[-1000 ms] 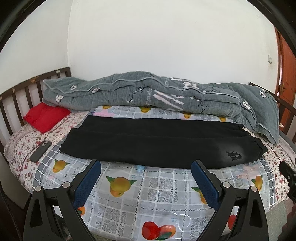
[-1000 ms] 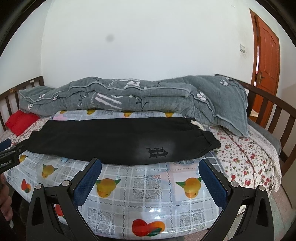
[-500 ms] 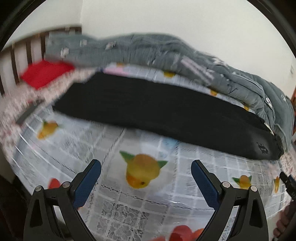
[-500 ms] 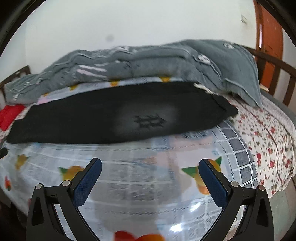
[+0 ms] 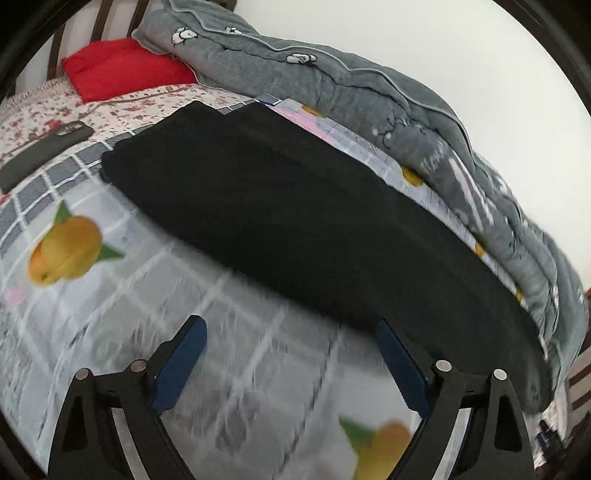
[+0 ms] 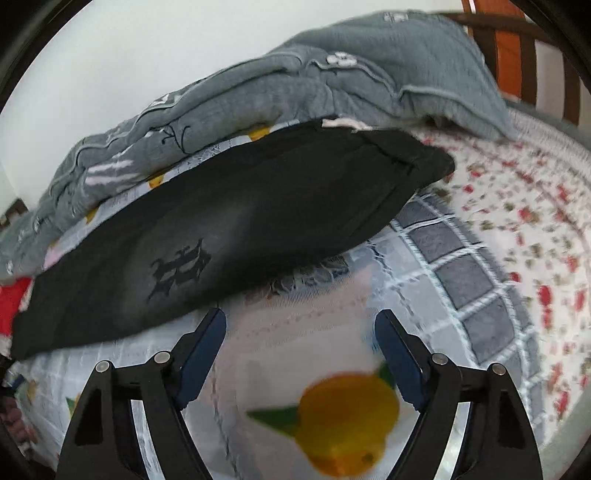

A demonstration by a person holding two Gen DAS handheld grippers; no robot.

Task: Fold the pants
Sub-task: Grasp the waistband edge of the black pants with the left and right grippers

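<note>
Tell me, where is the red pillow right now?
The red pillow sits at the top left of the left wrist view, by the wooden bed rail, tucked against the end of the grey quilt.

We find open room on the near strip of fruit-print cover [image 5: 258,369], bare in front of both grippers right up to the black pants [image 5: 295,206]. Behind the pants, the heaped grey quilt [image 5: 369,96] walls off the far side along their whole length. A dark phone [image 5: 40,151] and a red pillow [image 5: 122,70] occupy the left end; the floral sheet [image 6: 517,206] beyond the right end lies bare.
</note>
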